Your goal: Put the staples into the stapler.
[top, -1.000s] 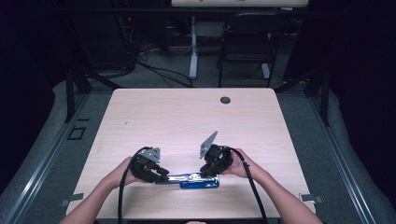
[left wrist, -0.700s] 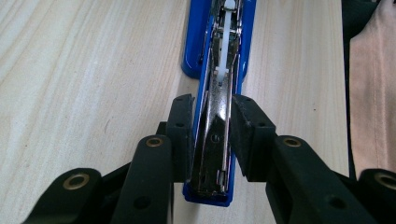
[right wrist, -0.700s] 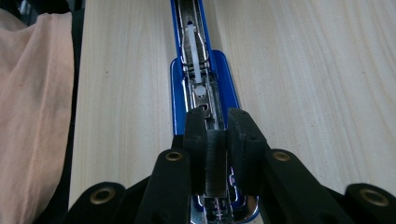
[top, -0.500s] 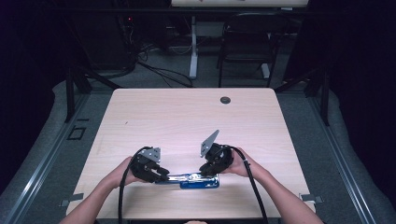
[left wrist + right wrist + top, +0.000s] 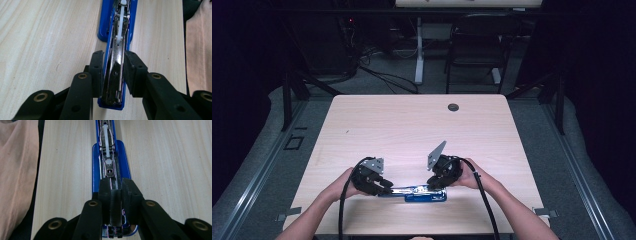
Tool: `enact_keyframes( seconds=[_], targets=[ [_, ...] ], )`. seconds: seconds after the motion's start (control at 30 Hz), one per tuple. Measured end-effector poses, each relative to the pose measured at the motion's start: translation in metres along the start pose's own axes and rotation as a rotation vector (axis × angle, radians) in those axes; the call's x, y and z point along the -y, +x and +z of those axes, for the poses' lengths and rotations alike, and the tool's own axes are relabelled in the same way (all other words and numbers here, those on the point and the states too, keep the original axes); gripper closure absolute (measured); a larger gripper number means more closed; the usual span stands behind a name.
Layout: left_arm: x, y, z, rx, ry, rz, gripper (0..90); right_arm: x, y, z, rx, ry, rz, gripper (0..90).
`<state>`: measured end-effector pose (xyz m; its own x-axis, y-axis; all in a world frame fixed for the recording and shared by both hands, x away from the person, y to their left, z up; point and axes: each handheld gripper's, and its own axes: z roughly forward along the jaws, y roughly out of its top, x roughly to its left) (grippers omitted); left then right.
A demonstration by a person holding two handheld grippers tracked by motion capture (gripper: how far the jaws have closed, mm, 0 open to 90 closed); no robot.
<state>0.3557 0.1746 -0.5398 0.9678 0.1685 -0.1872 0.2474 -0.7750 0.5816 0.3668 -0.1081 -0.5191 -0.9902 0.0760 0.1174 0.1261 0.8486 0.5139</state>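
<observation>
Stapler (image 5: 417,193), blue and opened out flat, lies on the wooden table (image 5: 412,130) near the edge closest to me, stretched lengthwise between my two tongs. One end sits in my left gripper (image 5: 382,188), the other in my right gripper (image 5: 436,184), so the two tools face each other along its length.

Seen along my left gripper (image 5: 113,72), the jaws are drawn in against the sides of the stapler (image 5: 117,57): one pad presses the blue side on one flank, the other pad meets the opposite flank, and the shiny metal magazine runs up between them and away from me. The blue base spreads wider just beyond the jaw tips and rests on the table (image 5: 45,42).

Seen along my right gripper (image 5: 117,195), the jaws are nearly together, pinched on the narrow metal channel of the stapler (image 5: 108,162). Past the tips the white pusher strip lies in that channel, with the broad blue base under it on either side, flat on the table (image 5: 162,157). So both tongs are narrow and both are holding the stapler, each at its own end.

In the high view my hands come in from below: left hand (image 5: 343,185) behind the left tool, right hand (image 5: 472,175) behind the right, each with a black cable trailing back toward me. Far beyond the tongs, close to the table's far edge, is a small dark round grommet (image 5: 453,107).
</observation>
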Motion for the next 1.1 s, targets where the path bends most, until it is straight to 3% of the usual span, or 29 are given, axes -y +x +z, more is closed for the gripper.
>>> enact_keyframes(
  seconds=[0.07, 0.13, 0.43, 0.5, 0.53, 0.63, 0.73, 0.77, 0.8, 0.83, 1.1],
  targets=[
    [-0.0007, -0.0001, -0.0012, -0.018, 0.019, 0.003, 69.8, -0.0003, 0.0000, 0.0000, 0.001, 0.007, -0.013, 78.7],
    [-0.0001, 0.0000, 0.0000, 0.000, 0.001, 0.001, 69.7, -0.0004, 0.0003, -0.0002, 0.003, 0.016, -0.022, 78.8],
    [0.0000, 0.0001, -0.0004, 0.000, 0.004, 0.002, 69.7, -0.0011, 0.0037, 0.0005, 0.019, 0.044, -0.060, 78.7],
    [0.0001, 0.0002, -0.0004, 0.000, 0.005, 0.001, 69.7, -0.0010, 0.0037, 0.0006, 0.020, 0.046, -0.061, 78.7],
    [-0.0006, -0.0002, -0.0015, -0.021, 0.024, 0.006, 69.7, -0.0007, 0.0035, 0.0007, 0.019, 0.045, -0.061, 78.7],
    [0.0004, 0.0013, 0.0000, 0.011, 0.000, -0.002, 69.7, 0.0005, 0.0038, 0.0023, 0.013, 0.033, -0.047, 78.6],
    [0.0000, 0.0017, -0.0005, 0.015, 0.006, -0.001, 69.7, 0.0007, 0.0034, 0.0029, 0.010, 0.032, -0.047, 78.6],
    [0.0000, 0.0015, -0.0005, 0.014, 0.007, 0.000, 69.7, 0.0006, 0.0028, 0.0026, 0.011, 0.041, -0.052, 78.6],
    [-0.0007, 0.0001, -0.0012, -0.016, 0.021, 0.004, 69.7, 0.0013, 0.0034, 0.0045, 0.010, 0.032, -0.042, 78.5],
    [0.0000, -0.0001, -0.0004, 0.000, 0.004, 0.003, 69.7, 0.0010, 0.0035, 0.0044, 0.013, 0.045, -0.052, 78.4],
    [-0.0002, 0.0000, -0.0012, -0.011, 0.017, 0.005, 69.7, 0.0014, 0.0046, 0.0038, 0.020, 0.041, -0.045, 78.2]
  ],
)
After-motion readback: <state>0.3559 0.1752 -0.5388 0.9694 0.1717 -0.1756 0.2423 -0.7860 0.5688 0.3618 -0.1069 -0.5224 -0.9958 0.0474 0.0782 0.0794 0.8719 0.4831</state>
